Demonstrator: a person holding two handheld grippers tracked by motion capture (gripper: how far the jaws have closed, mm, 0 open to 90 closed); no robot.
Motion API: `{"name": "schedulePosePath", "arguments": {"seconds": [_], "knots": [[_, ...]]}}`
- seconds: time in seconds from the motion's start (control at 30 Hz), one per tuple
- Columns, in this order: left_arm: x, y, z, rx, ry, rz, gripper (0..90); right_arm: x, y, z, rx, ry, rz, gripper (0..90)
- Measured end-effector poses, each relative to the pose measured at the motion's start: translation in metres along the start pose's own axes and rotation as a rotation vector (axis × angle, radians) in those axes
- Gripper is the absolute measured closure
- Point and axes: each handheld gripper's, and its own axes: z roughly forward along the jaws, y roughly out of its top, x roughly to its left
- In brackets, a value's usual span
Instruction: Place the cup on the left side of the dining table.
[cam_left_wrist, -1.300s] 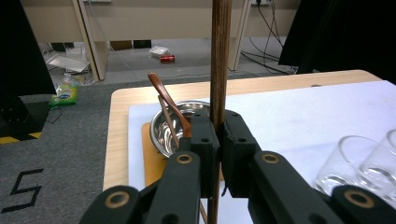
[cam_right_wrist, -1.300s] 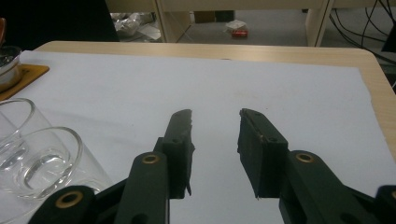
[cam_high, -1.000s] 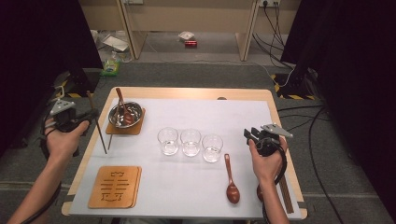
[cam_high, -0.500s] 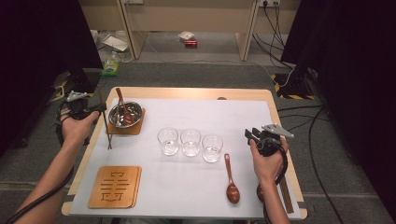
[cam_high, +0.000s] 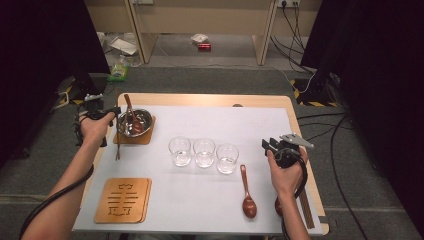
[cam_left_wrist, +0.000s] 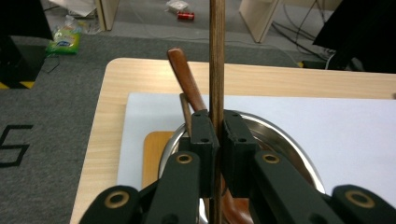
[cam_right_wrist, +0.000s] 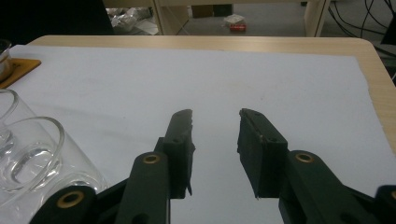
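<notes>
The left gripper (cam_high: 107, 116) is clenched on a thin dark-brown wooden chopstick (cam_high: 118, 142), its pads pressing the stick from both sides in the left gripper view (cam_left_wrist: 215, 70). In that view the chopstick runs straight up and down through the jaws, passing beyond the top edge and below the pads. In the high view its long axis lies nearly along the table's depth, leaning only slightly: the far end sits at the gripper beside the round steel bowl (cam_high: 134, 121), and the near end points toward the person, ending over the white paper sheet (cam_high: 210, 125) just left of the square wooden coaster (cam_high: 145, 138) under the bowl. A reddish-brown wooden spoon (cam_left_wrist: 186, 79) rests in the bowl, its handle slanting up and away past the rim.

The right gripper (cam_high: 272, 146) hangs released at the right side of the table, jaws apart with nothing between them (cam_right_wrist: 215, 122), over bare white paper. Three clear drinking glasses (cam_high: 204, 152) stand in a row at mid-table, and a second reddish-brown spoon (cam_high: 246, 192) lies near the right hand, its bowl toward the person.
</notes>
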Motion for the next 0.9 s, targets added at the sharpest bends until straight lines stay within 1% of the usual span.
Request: {"name": "schedulePosePath", "arguments": {"seconds": [0.03, 0.17, 0.23, 0.33, 0.53, 0.67, 0.9], "knots": [[0.001, 0.0, 0.004, 0.009, 0.004, -0.01, 83.7, 0.0, 0.0, 0.0, 0.001, -0.001, 0.0, 65.2], [0.002, 0.0, 0.015, 0.033, 0.015, -0.019, 83.7, 0.0, -0.001, 0.001, 0.003, 0.001, 0.0, 65.3], [0.004, -0.001, 0.022, 0.046, 0.027, -0.032, 83.7, -0.001, -0.002, 0.001, 0.006, 0.002, 0.001, 65.3], [0.006, -0.002, 0.027, 0.059, 0.045, -0.04, 83.7, -0.001, -0.003, 0.002, 0.009, 0.003, -0.002, 65.3], [0.008, -0.005, 0.034, 0.076, 0.056, -0.056, 83.6, -0.002, -0.004, 0.002, 0.011, 0.004, -0.003, 65.3], [0.01, -0.008, 0.037, 0.098, 0.063, -0.065, 83.4, -0.002, -0.004, 0.002, 0.011, 0.003, -0.002, 65.3], [0.011, -0.013, 0.04, 0.108, 0.073, -0.091, 83.3, 0.0, -0.004, 0.003, 0.012, 0.005, -0.006, 65.3]]}}
